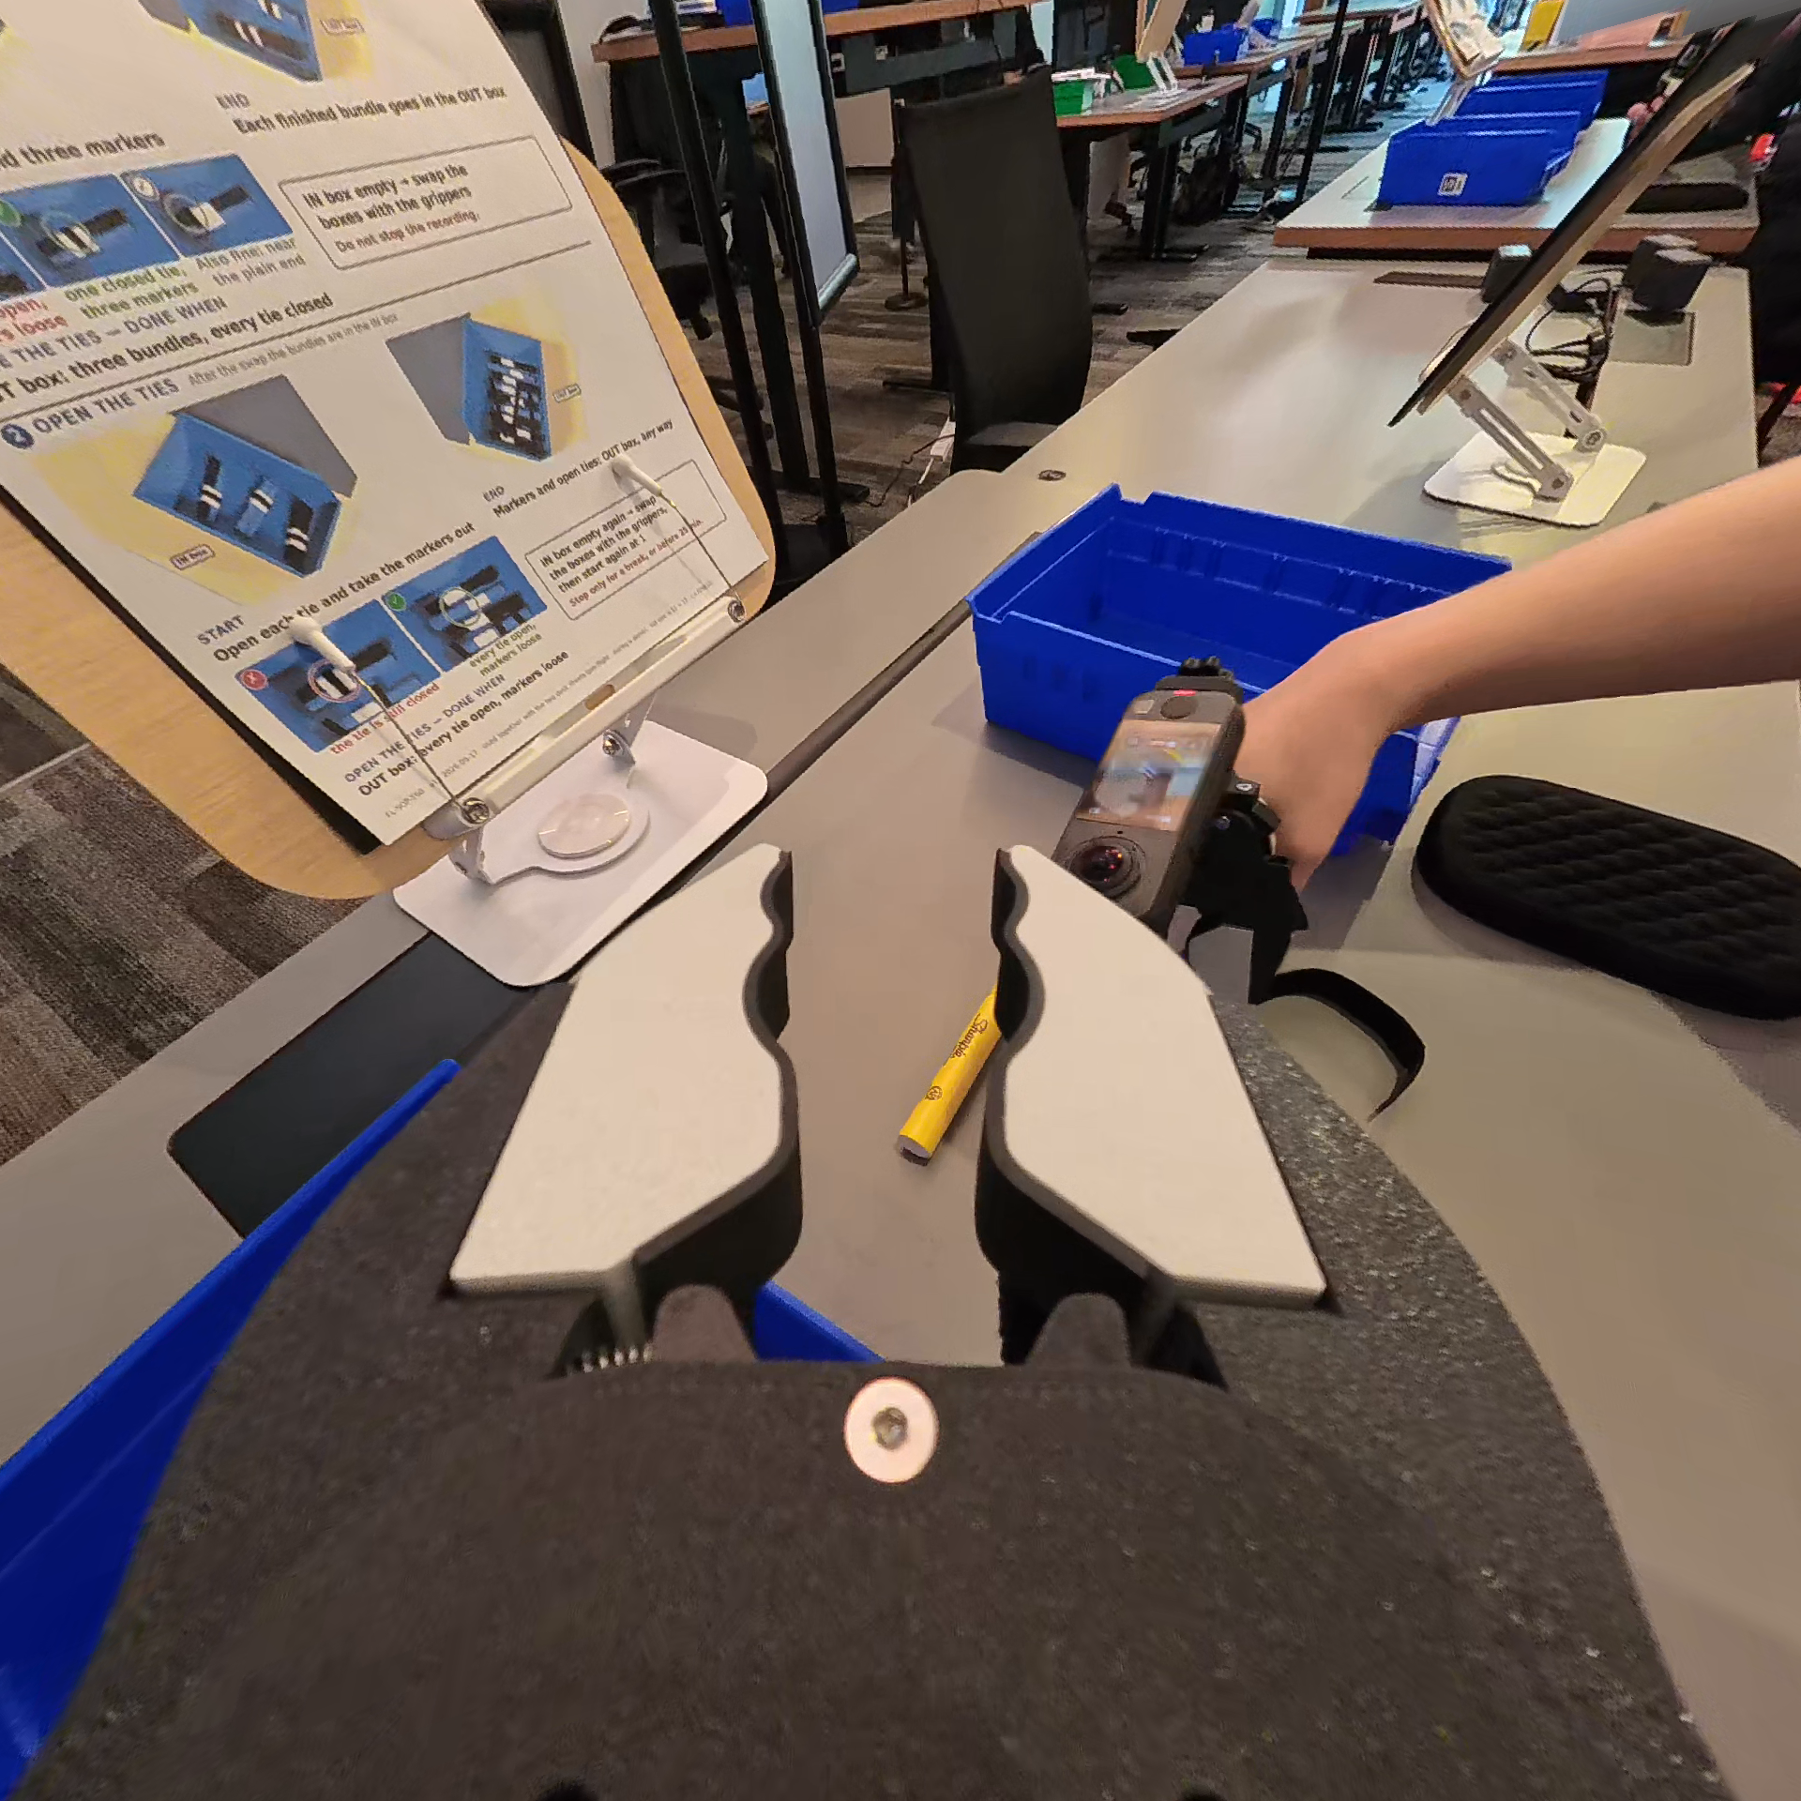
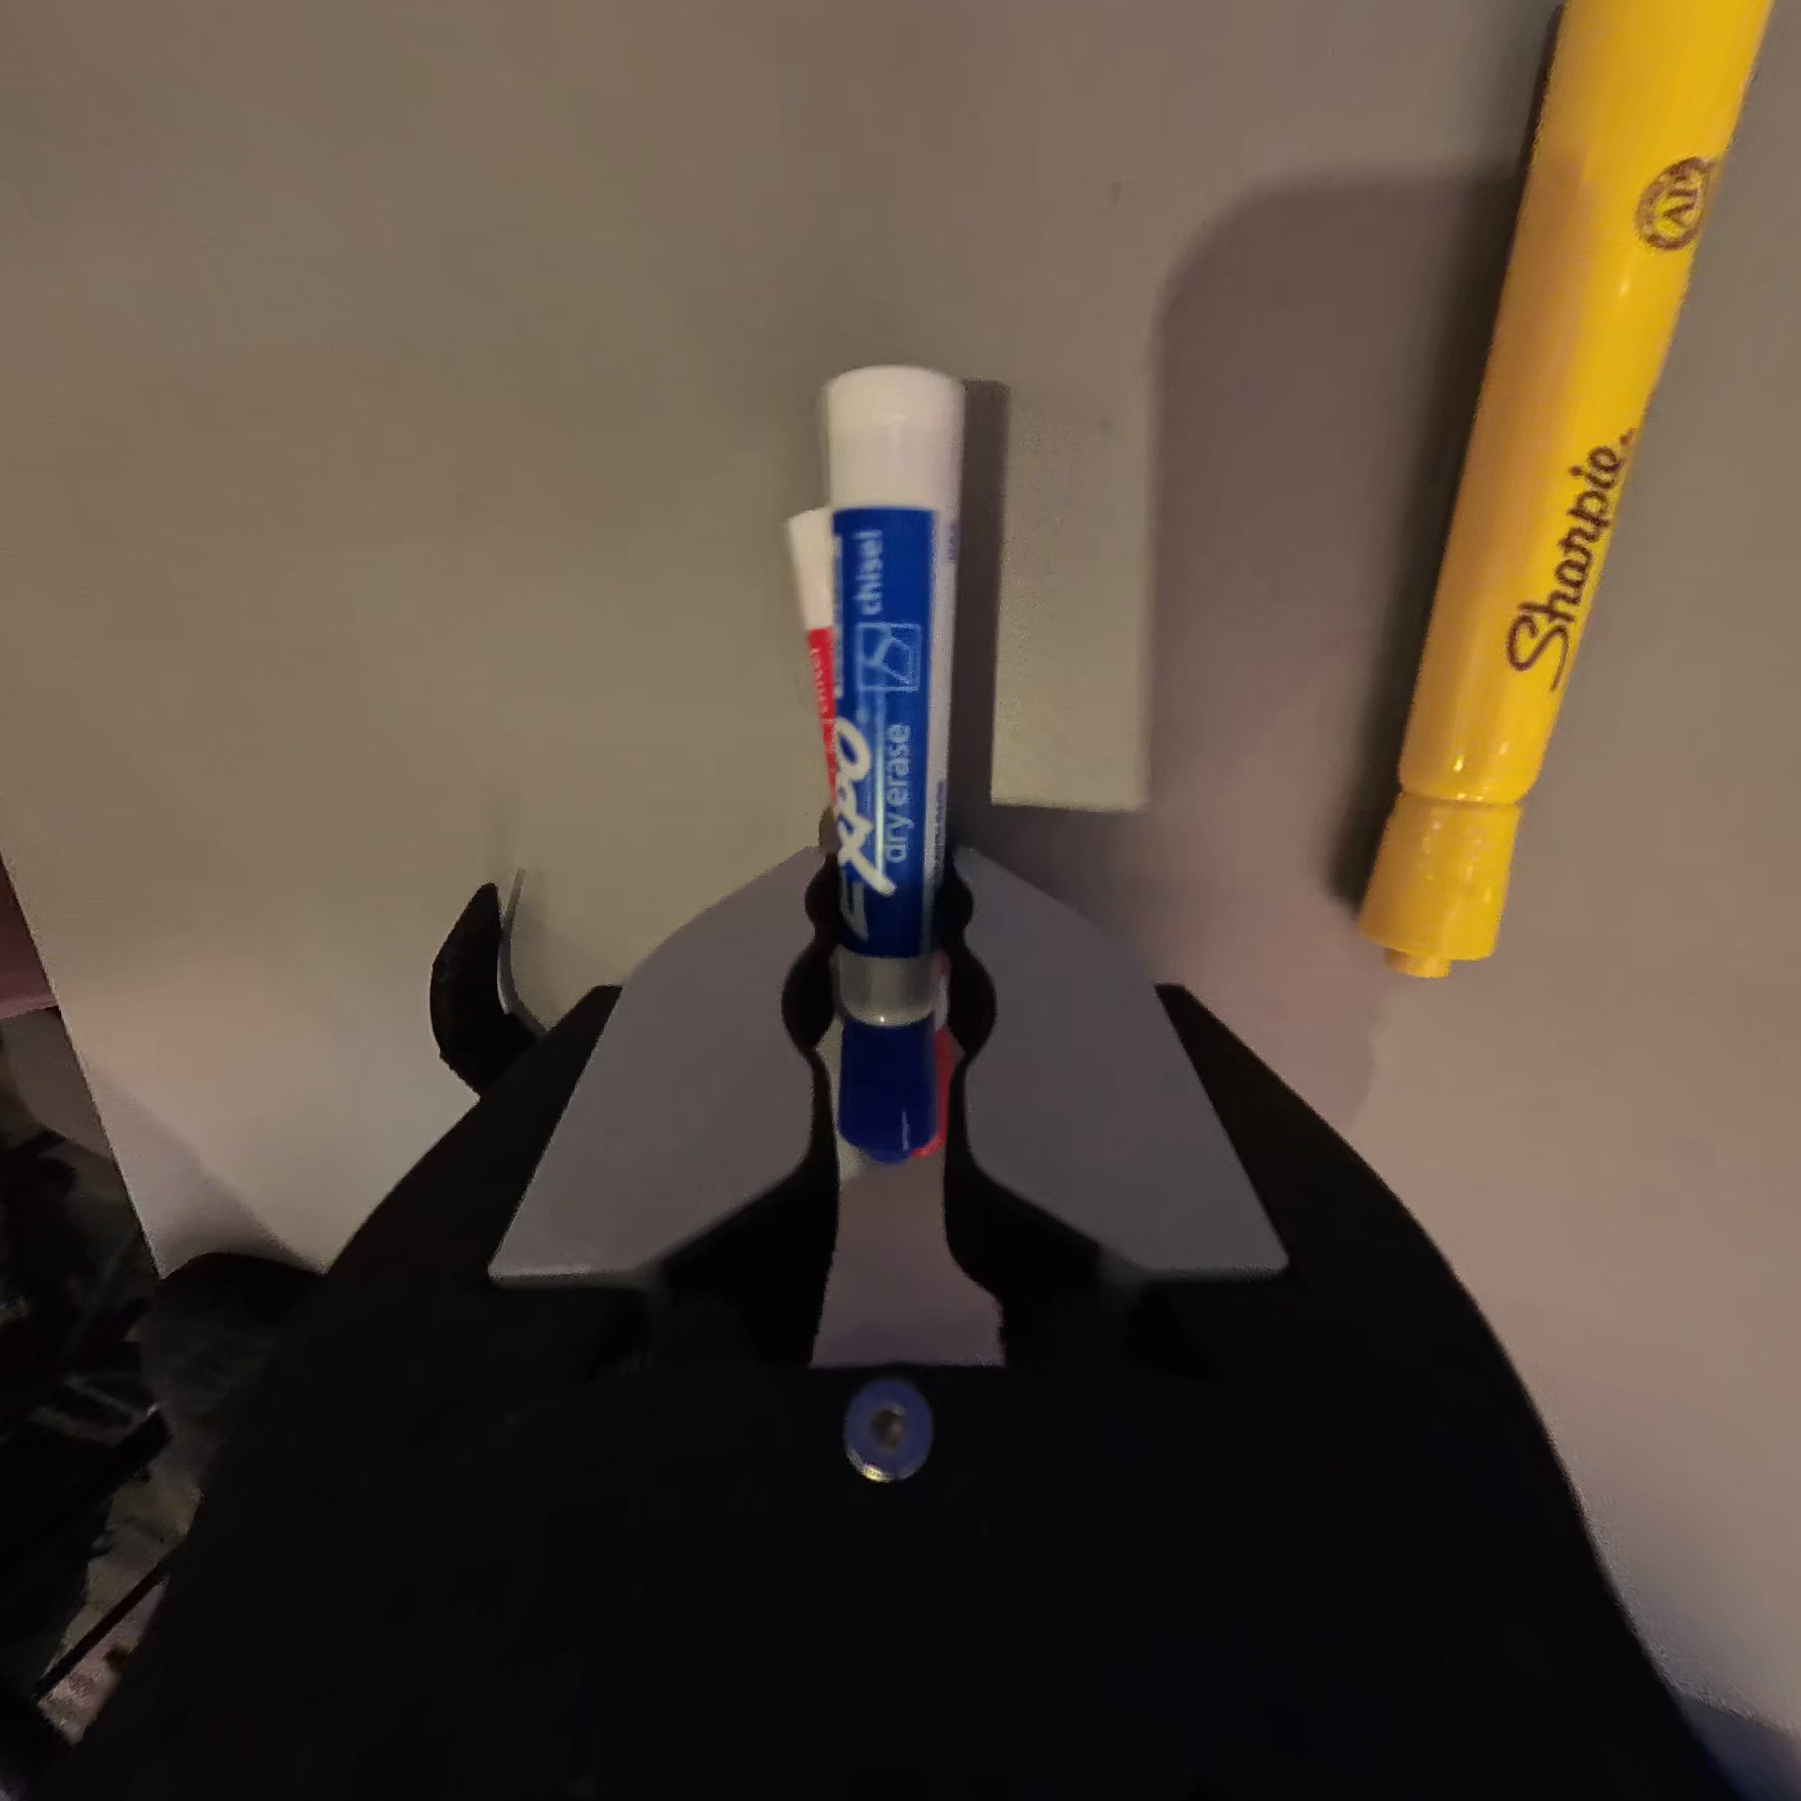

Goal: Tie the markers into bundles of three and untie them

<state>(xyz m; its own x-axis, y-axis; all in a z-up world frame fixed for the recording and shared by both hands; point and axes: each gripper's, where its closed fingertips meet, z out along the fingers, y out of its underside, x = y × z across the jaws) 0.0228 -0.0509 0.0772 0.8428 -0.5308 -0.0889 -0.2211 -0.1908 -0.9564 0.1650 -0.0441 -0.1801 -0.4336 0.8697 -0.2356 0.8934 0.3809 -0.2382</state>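
My left gripper [image 1: 892, 877] is open and empty above the grey table, a yellow marker [image 1: 950, 1082] lying between its fingers and partly hidden by the right one. My right gripper [image 2: 887, 882] is shut on a blue marker [image 2: 892, 682] and a red marker [image 2: 814, 624] held side by side, pointing down at the table. The yellow marker also lies to their right in the right wrist view [image 2: 1559, 507]. A black tie strap [image 1: 1364, 1023] curls on the table by the right gripper's body [image 1: 1160, 809], and an end of it shows in the right wrist view [image 2: 468, 984].
A blue bin [image 1: 1218, 624] stands behind the person's hand [image 1: 1306, 760]. Another blue bin [image 1: 195, 1364] is at my near left. An instruction sheet on a stand [image 1: 341, 390] rises at the left. A black padded rest [image 1: 1618, 887] lies at the right. The gap from one gripper's tips to the other's is roughly 30 cm.
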